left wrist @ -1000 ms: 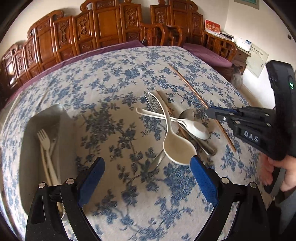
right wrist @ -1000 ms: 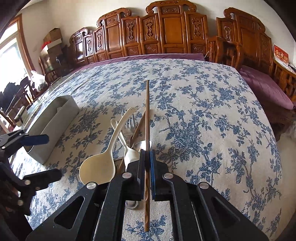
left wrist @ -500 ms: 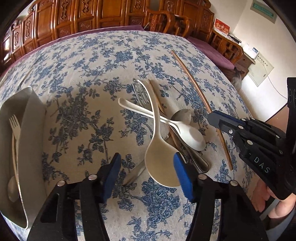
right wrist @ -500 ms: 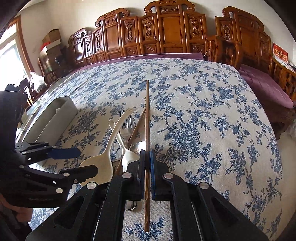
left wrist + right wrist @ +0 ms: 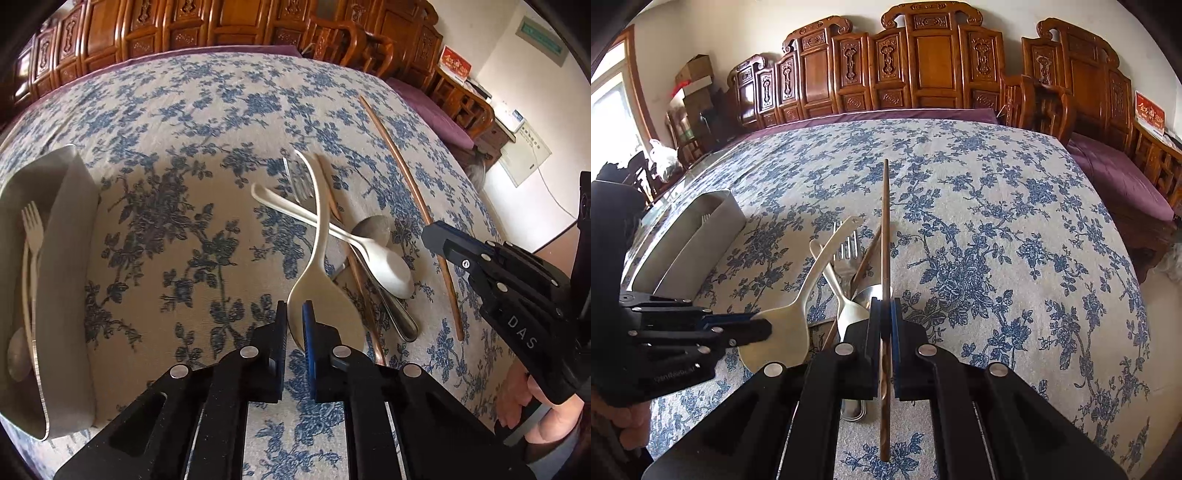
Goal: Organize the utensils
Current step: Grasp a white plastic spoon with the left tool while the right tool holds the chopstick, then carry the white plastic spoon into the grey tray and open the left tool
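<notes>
left gripper (image 5: 294, 325) is closing right now, its jaws pinching in on the rim of the big cream spoon (image 5: 321, 295), the bowl edge caught between the pads. the spoon's long handle runs up and away over the pile, crossing a second, smaller cream spoon (image 5: 384, 258). under them sits a metal fork (image 5: 299, 181), only its tines showing clear, and a metal spoon (image 5: 371, 229) with its bowl half covered; its handle end pokes out near the gripper. a brown chopstick (image 5: 354, 258) is threaded through the heap, mostly hidden.

right gripper (image 5: 885, 325) is clamped tight on the other chopstick (image 5: 884, 236), which points straight out over the blue floral tablecloth (image 5: 997, 240) and sticks out behind the pads too. from the left wrist view that gripper's body comes in from the right edge, a bit of the person's hand (image 5: 517, 406) under it, cut off by the frame.

over on the left, the grey utensil tray (image 5: 66, 277) rests on the cloth, well apart from the pile. inside it a pale fork (image 5: 31, 229) lies lengthwise, with a spoon bowl lower down, but the near wall blocks much of the inside and how many pieces lie there is hard to tell. carved wooden chairs (image 5: 923, 62) line the far side, bent by the lens.
</notes>
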A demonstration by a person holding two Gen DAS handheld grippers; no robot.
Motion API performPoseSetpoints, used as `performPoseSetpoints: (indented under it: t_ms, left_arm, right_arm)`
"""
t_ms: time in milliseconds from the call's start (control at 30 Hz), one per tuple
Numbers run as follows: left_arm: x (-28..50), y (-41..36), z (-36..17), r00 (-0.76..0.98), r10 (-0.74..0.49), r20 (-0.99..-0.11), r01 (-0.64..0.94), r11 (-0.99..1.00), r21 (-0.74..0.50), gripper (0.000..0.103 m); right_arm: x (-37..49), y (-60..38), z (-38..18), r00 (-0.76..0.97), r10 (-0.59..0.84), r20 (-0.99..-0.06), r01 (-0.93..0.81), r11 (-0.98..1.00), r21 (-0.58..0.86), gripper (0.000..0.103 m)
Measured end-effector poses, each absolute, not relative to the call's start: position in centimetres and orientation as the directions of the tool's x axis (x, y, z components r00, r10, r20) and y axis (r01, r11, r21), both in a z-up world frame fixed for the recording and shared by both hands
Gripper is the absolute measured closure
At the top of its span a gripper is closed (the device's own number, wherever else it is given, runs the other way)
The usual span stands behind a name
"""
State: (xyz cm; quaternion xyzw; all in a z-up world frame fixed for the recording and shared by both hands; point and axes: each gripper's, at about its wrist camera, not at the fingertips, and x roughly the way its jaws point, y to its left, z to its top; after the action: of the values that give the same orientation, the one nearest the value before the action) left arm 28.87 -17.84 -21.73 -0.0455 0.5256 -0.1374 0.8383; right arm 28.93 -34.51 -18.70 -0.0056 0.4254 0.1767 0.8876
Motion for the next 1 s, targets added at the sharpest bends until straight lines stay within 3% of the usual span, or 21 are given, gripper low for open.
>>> performPoseSetpoints:
  t_ms: [100, 533, 1000]
  left_arm:
    - [28.6, -17.0, -21.1, 0.429, -0.267, -0.863, 0.175, 0.962, -0.21, 0.1]
    - [26.4, -13.4, -17.0, 0.546, -0.203, -0.813, 0.2, 0.974, -0.109, 0.1]
    - [25.0, -6.5, -14.7, 0.599, -0.16, -0.785, 0.134, 0.986, -0.099, 0.1]
  right_arm:
    - [28.8, -34.2, -18.6, 0.573, 0.314, -0.757, -0.326, 0.935, 0.141, 0.097]
    - [28.0, -32.0, -18.7, 0.555, 0.33, -0.763, -0.352, 0.925, 0.144, 0.097]
    - [26.5, -28.5, -18.4, 0.554, 0.299, -0.777, -0.363, 0.927, 0.098, 0.097]
